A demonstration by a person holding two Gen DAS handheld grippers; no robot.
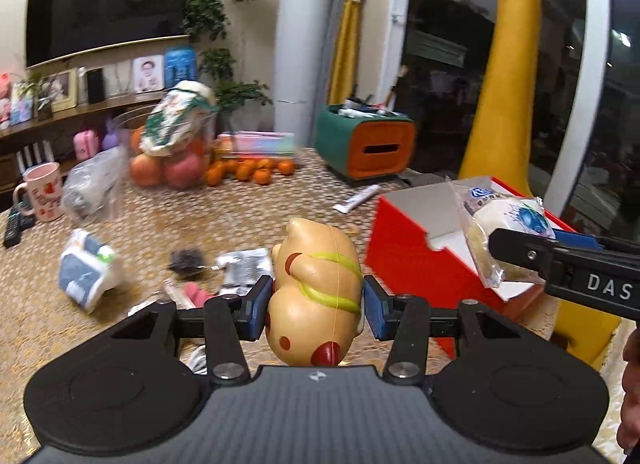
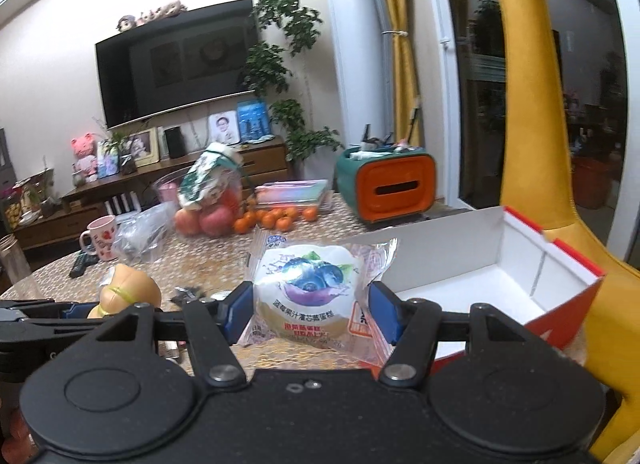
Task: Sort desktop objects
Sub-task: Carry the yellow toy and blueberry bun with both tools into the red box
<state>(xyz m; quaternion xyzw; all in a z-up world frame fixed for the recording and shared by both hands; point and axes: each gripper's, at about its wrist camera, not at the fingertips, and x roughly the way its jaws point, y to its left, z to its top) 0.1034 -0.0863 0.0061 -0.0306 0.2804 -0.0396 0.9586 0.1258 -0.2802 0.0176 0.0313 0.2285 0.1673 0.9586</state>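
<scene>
- Closest to the left wrist camera, the left gripper [image 1: 316,306] pinches a tan squishy toy [image 1: 316,288] with yellow-green stripes and red spots; both blue pads [image 1: 256,304] press its sides, and it is held clear of the table [image 1: 160,216].
- Closest to the right wrist camera, the right gripper [image 2: 310,314] pinches a wrapped blueberry cake [image 2: 310,288] (clear crinkled wrapper, blue fruit printed on the front); its pads press the packet from both sides.
- From the left view, the cake [image 1: 508,224] and the right gripper sit at 3 o'clock, over the near edge of the red box [image 1: 404,252].
- From the right view, the red box [image 2: 576,304] lies at 3 o'clock, open, its white inside bare; the toy [image 2: 128,292] shows at 9 o'clock.
- At 12 o'clock in the left view stands a green and orange tissue holder [image 1: 368,144], with a white tube [image 1: 358,198] lying just in front of it.
- Toward 11 o'clock: a pile of tangerines [image 1: 248,170], apples [image 1: 168,172] below a printed bag, and a pastel case [image 1: 256,144] behind them.
- At 9 to 10 o'clock: a pink mug [image 1: 40,192], a remote [image 1: 16,222], a clear plastic bag [image 1: 94,184] and a blue and white tissue pack [image 1: 88,268].
- Small packets and a dark scrunchie [image 1: 186,260] lie on the table just beyond the toy (too blurred to read).
</scene>
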